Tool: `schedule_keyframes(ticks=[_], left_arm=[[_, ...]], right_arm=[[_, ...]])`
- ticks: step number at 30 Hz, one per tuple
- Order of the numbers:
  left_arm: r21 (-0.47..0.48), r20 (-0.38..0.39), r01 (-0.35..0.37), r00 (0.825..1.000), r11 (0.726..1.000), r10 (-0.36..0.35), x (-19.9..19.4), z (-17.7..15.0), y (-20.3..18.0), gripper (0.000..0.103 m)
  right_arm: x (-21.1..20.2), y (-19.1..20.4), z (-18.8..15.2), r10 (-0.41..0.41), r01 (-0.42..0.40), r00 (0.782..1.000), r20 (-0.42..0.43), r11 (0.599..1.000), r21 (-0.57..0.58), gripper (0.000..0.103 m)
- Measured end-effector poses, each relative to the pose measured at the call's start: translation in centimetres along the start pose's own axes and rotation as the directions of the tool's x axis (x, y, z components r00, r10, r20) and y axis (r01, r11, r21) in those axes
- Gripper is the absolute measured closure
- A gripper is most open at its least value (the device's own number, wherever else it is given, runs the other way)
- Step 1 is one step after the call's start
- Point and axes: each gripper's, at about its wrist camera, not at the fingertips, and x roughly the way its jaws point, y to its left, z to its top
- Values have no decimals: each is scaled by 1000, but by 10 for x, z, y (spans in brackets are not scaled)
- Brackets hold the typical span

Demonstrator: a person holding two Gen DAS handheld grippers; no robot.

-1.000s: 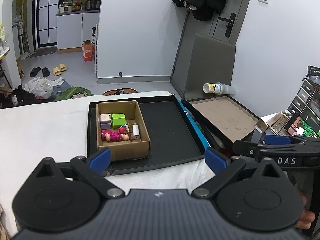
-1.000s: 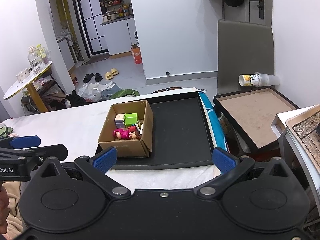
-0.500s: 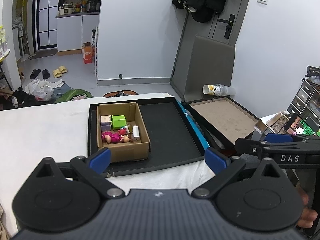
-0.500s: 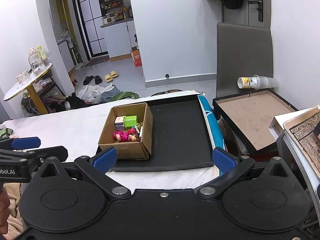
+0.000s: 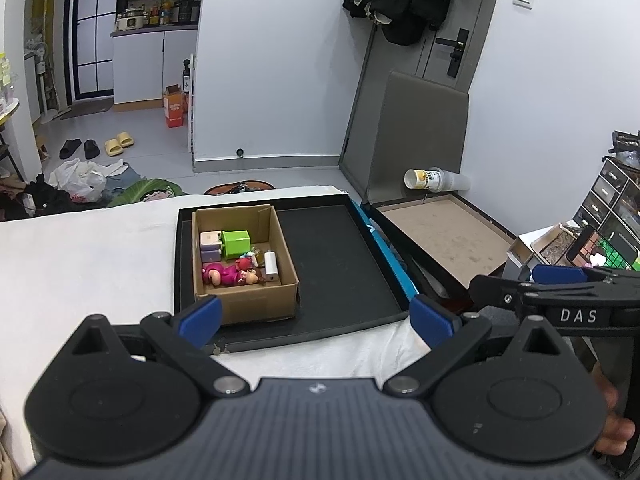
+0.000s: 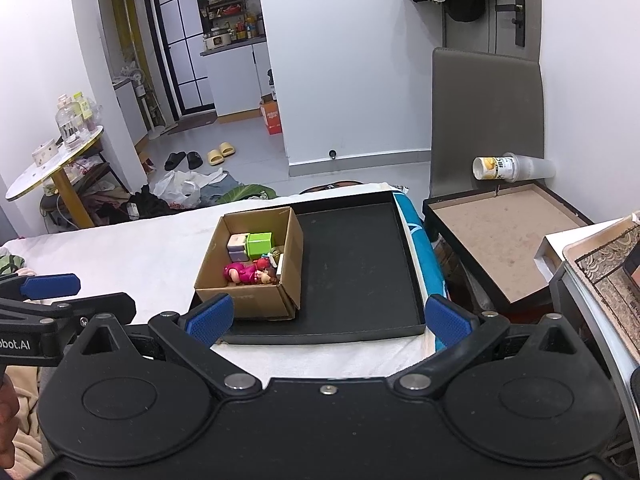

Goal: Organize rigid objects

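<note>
A cardboard box (image 5: 256, 304) (image 6: 256, 306) sits at the left of a black tray (image 5: 340, 264) (image 6: 356, 264) on a white-covered table. In the box lie a green cube (image 5: 236, 243) (image 6: 259, 243), a pale lilac block (image 5: 211, 245) (image 6: 237, 247), a pink doll (image 5: 224, 274) (image 6: 246, 273) and a small white bottle (image 5: 271, 266). My left gripper (image 5: 316, 318) is open and empty, held back from the tray's near edge. My right gripper (image 6: 328, 318) is open and empty, also short of the tray.
A grey chair (image 6: 486, 120) with a brown board in a black frame (image 6: 504, 236) and a tipped paper cup (image 6: 496, 168) stands to the right. A small drawer unit (image 5: 608, 204) is at far right. Clutter and slippers (image 6: 220, 148) lie on the floor beyond.
Both grippers have drawn back and risen slightly, so the tray and box look a little farther away. Nothing was picked up or released.
</note>
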Motion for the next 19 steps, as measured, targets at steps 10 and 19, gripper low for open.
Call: schedule_keyframes(ticks=[10,19], left_arm=[[1,31,14,999,1000,-14,-5,1,-5,4],[-5,36,7,999,1000,-7,-4,2,-4,4]], right_arm=[[-3,0,0,-3,3,1000,5,1000,0,0],[-3,-3,0,-5,5,1000,9,1000,2,0]])
